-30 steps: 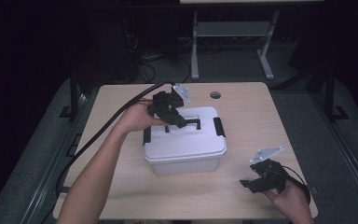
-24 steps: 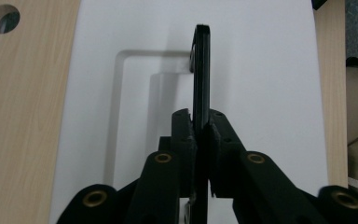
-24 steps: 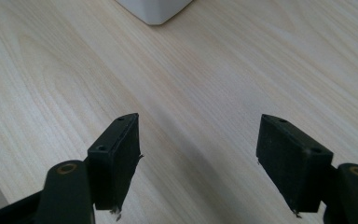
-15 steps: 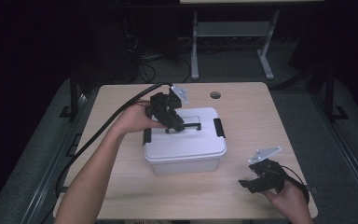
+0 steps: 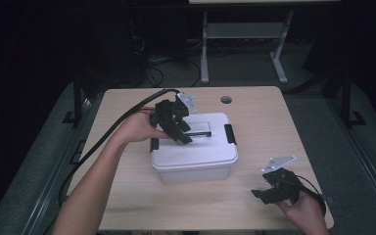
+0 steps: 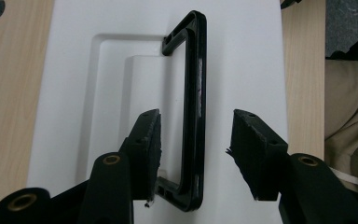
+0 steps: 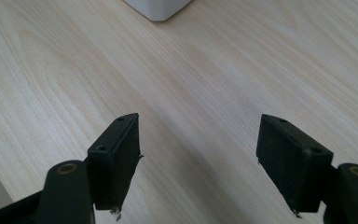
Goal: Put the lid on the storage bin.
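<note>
1. Near the middle of the surface (image 5: 127, 196), a little toward its far edge, we see the white box (image 5: 196, 156) with its lid on and black latches at both short ends.
2. Over the lid we find the left gripper (image 5: 176, 126) tilted down at the black handle (image 6: 193, 107), which lies flat in its recess. That low position is probably why the gripper comes in from above.
3. Its fingers (image 6: 145, 144) have just been opening and now stand apart on either side of the handle bar — one close beside the bar, the other well clear, neither pressing on it. We judge the handle has been let go, or is yet to be taken.
4. Near the right front corner of the surface the right gripper (image 5: 276, 188) rests low, well apart from the box. Its fingers (image 7: 116, 154) are spread with nothing between them — only bare wood below and a corner of the box farther off.
5. We read this hand as parked out of the way, leaving the work on the lid to the left hand.
6. The latches look closed, though they are too small for us to be sure.
</note>
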Tool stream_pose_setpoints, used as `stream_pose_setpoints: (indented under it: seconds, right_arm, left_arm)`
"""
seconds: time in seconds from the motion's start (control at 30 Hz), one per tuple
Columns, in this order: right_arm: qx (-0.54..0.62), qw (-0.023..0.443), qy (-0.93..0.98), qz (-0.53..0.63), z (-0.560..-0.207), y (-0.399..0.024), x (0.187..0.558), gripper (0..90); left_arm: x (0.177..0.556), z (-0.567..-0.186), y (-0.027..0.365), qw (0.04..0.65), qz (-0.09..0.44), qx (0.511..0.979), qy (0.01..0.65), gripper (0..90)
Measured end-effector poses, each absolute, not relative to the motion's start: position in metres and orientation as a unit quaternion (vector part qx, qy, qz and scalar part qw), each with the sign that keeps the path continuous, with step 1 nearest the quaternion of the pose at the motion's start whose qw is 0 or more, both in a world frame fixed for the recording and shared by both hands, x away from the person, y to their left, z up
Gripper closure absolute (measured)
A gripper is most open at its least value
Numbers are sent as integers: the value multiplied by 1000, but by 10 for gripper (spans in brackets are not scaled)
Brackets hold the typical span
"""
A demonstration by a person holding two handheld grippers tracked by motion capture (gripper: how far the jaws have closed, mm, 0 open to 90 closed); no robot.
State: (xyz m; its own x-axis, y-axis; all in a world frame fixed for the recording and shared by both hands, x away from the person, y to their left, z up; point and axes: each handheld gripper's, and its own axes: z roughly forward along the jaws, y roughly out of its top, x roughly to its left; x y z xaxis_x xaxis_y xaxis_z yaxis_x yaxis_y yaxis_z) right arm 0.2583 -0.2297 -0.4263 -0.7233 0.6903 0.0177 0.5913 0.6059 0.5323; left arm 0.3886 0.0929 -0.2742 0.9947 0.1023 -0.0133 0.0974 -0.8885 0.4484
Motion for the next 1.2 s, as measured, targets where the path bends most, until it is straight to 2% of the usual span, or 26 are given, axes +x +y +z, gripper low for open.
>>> stream_pose_setpoints:
  seconds: [1.2]
  right_arm:
    - [356, 94, 894, 255, -427, -226, 262, 292]
  left_arm:
    - [380, -269, 122, 231, 24, 970, 72, 496]
